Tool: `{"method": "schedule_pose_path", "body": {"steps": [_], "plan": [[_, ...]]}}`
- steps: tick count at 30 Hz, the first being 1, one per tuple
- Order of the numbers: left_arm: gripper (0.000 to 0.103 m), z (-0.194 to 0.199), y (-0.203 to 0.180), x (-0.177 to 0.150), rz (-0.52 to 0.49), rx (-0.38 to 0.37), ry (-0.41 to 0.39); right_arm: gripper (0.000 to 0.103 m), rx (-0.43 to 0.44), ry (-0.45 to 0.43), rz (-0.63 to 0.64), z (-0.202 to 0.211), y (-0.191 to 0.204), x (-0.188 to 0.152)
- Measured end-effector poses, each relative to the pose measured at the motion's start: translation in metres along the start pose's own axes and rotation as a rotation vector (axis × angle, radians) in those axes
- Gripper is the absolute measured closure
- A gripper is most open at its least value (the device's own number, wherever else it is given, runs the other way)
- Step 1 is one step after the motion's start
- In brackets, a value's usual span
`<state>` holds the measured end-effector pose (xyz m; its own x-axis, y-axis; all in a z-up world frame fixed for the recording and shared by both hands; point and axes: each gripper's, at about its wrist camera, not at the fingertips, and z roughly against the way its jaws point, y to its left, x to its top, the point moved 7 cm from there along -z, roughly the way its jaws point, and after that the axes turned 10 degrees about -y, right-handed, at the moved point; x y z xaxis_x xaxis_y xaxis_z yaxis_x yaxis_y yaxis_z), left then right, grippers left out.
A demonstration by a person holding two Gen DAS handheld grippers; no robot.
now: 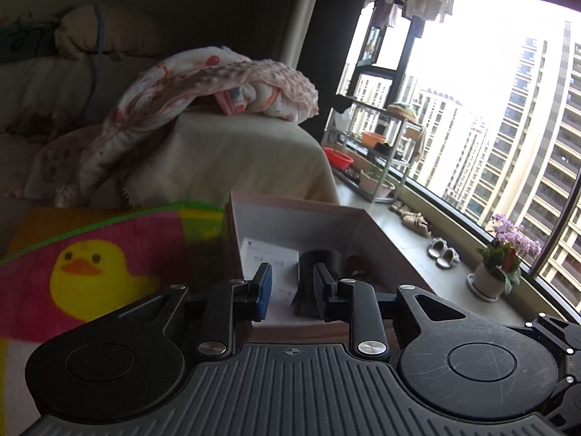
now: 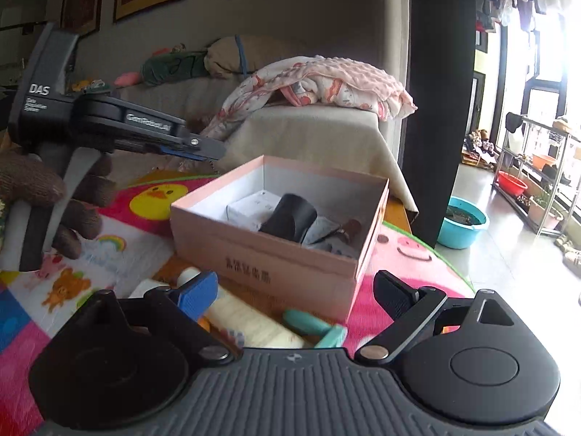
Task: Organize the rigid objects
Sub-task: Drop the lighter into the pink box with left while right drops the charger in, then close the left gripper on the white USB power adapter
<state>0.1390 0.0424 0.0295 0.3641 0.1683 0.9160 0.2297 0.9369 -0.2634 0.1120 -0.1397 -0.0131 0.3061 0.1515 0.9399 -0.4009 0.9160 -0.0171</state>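
Note:
A pink cardboard box [image 2: 290, 272] stands open on a colourful cartoon mat [image 2: 109, 250]. Inside it lie a black curved object [image 2: 290, 218], a white small box [image 2: 250, 210], a grey piece and a brown item [image 2: 350, 227]. My left gripper [image 1: 292, 285] is open and empty, hovering over the box [image 1: 377, 232] just above the black object [image 1: 316, 258]; it shows at the left in the right wrist view [image 2: 196, 150]. My right gripper [image 2: 296, 294] is open wide and empty, above a cream bottle [image 2: 247, 318] and a teal object [image 2: 316, 327] lying in front of the box.
A sofa [image 2: 308, 134] with a pink blanket [image 2: 326, 83] stands behind the mat. A dark pillar [image 2: 439, 101] and a blue basin [image 2: 463, 221] are to the right. A window ledge with a flower pot [image 1: 490, 279], slippers and a metal rack [image 1: 377, 152] runs on the right.

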Motion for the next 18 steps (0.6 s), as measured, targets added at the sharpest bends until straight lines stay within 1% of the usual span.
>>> {"method": "schedule_pose_path", "body": {"steps": [2, 4, 7, 8, 9, 11, 16, 18], "plan": [[0.076, 0.018, 0.003, -0.016, 0.023, 0.012, 0.007, 0.010, -0.008, 0.022, -0.028, 0.008, 0.001, -0.014], [0.076, 0.031, 0.008, -0.031, 0.070, 0.025, 0.026, 0.010, 0.005, 0.046, -0.090, 0.016, 0.003, -0.027], [0.076, 0.039, 0.012, -0.049, 0.150, 0.031, 0.074, 0.010, 0.004, 0.064, -0.151, 0.017, 0.002, -0.041], [0.076, 0.040, 0.013, -0.051, 0.157, 0.039, 0.076, 0.010, -0.009, 0.073, -0.157, 0.016, 0.002, -0.044], [0.076, 0.041, 0.011, -0.052, 0.148, 0.045, 0.071, 0.010, -0.023, 0.083, -0.160, 0.013, 0.001, -0.046], [0.076, 0.041, 0.004, -0.053, 0.115, 0.039, 0.068, 0.010, -0.027, 0.077, -0.172, 0.013, 0.000, -0.046], [0.076, 0.034, -0.019, -0.062, 0.087, -0.009, 0.101, 0.010, -0.034, 0.073, -0.197, 0.015, -0.003, -0.048], [0.076, 0.031, -0.026, -0.066, 0.066, -0.012, 0.112, 0.010, -0.034, 0.070, -0.205, 0.015, -0.004, -0.048]]}}
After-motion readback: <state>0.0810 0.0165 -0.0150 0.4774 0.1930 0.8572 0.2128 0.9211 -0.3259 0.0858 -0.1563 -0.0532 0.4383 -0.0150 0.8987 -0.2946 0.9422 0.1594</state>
